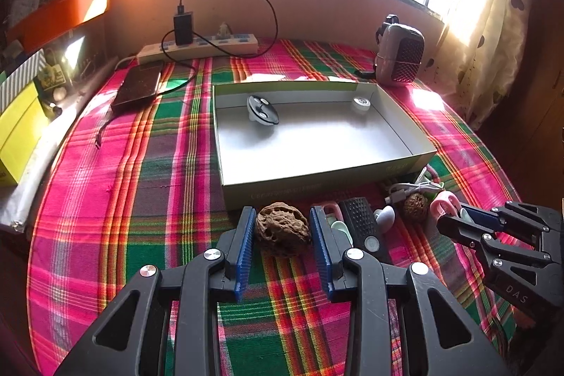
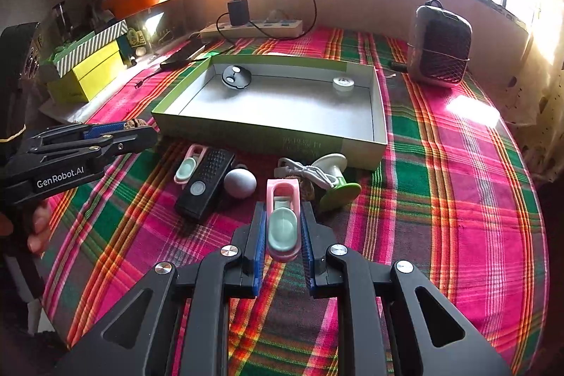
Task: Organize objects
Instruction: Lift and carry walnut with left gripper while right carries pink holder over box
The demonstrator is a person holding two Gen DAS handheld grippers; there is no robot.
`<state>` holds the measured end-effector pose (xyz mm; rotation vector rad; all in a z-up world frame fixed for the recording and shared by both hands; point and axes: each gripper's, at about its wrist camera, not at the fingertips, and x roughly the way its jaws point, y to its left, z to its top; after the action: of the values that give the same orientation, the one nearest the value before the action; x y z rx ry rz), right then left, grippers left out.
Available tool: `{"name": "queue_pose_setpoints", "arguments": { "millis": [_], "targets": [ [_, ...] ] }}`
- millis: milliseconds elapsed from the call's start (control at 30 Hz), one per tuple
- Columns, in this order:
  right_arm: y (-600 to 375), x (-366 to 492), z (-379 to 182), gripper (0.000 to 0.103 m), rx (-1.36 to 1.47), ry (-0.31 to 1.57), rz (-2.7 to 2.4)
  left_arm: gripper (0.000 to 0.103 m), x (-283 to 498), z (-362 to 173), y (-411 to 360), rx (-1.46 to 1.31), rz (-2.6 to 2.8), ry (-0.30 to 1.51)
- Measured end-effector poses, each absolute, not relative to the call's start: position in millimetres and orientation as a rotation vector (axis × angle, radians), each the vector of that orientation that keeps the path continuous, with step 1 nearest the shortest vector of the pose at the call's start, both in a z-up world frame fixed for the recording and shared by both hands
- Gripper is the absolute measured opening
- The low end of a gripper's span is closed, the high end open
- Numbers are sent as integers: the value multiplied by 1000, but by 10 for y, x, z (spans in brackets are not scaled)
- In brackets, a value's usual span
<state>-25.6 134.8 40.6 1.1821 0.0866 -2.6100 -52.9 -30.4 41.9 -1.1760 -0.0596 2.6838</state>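
Note:
My left gripper (image 1: 283,228) is shut on a brown wrinkled walnut (image 1: 283,229), lifted a little off the plaid cloth just in front of the open box (image 1: 317,187). From the right wrist view the left gripper (image 2: 137,127) shows at the left with the walnut (image 2: 135,122) between its blue pads. My right gripper (image 2: 283,235) is shut on a pink and mint clip (image 2: 283,224) near the cloth; in the left wrist view the right gripper (image 1: 454,214) sits at the right. The box (image 2: 246,133) holds a dark round gadget (image 2: 236,76) and a white tape roll (image 2: 343,82).
Before the box lie a black remote (image 2: 206,182), a grey egg shape (image 2: 240,182), a second pink clip (image 2: 188,166), a white cable (image 2: 310,173), a green-based holder (image 2: 338,185) and another walnut (image 1: 416,207). A mesh speaker (image 2: 440,44), a power strip (image 1: 197,46) and a power bank (image 1: 139,85) stand behind.

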Motion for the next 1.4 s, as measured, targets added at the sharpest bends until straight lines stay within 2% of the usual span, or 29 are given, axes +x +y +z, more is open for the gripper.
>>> {"name": "queue_pose_setpoints", "arguments": {
  "millis": [667, 1067, 1400],
  "targets": [
    [1291, -1145, 848, 18, 1107, 21, -2615, 29, -1008, 514, -272, -1177, 2721, -93],
    [1034, -1926, 581, 19, 1231, 24, -2547, 29, -1412, 366, -242, -1230, 2720, -93],
    [856, -2246, 332, 19, 1305, 47, -2479, 29, -1614, 213, -201, -1279, 2715, -48]
  ]
}}
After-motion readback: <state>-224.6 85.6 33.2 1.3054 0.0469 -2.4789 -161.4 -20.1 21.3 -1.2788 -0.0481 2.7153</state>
